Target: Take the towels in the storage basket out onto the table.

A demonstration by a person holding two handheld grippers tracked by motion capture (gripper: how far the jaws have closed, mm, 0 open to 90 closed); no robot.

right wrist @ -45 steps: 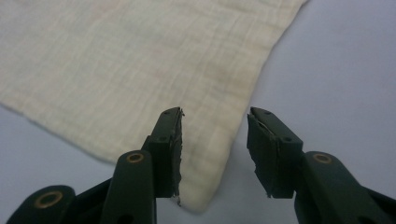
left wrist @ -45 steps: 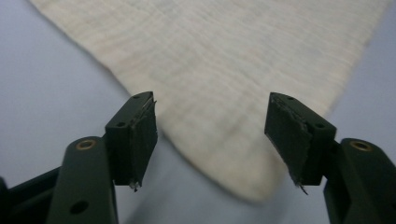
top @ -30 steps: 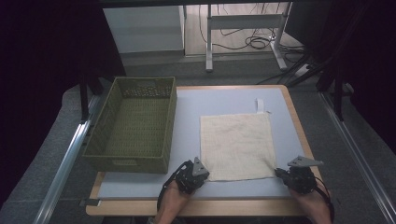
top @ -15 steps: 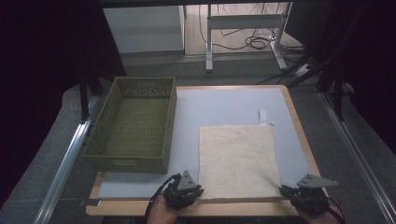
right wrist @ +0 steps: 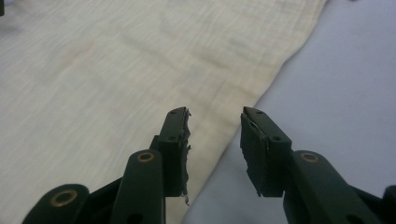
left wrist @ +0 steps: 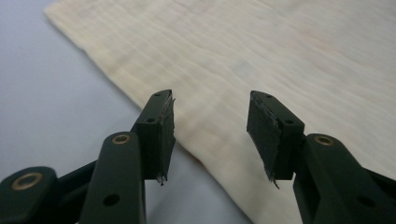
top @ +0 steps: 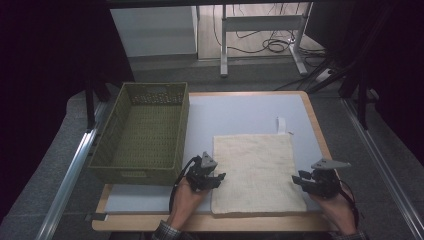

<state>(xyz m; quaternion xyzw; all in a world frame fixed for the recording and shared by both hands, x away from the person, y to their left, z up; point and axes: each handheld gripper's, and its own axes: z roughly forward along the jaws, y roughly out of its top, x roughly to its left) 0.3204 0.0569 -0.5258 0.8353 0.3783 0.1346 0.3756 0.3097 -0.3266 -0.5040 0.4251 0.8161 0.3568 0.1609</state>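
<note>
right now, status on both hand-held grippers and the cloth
Left hand-held gripper open at cloth's left edge. Right hand-held gripper open at right edge. Cream cloth flat on table, ungripped. Green basket off left, not in the way.

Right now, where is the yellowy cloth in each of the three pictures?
High view: the cloth lies flat on the table's right half, between the two grippers.
Left gripper view: it covers the upper right, its edge running slantwise under the open jaws.
Right gripper view: it covers the upper left, its edge passing between the open jaws.
Shared landmark: the pale blue table mat beside the cloth's edge.
</note>
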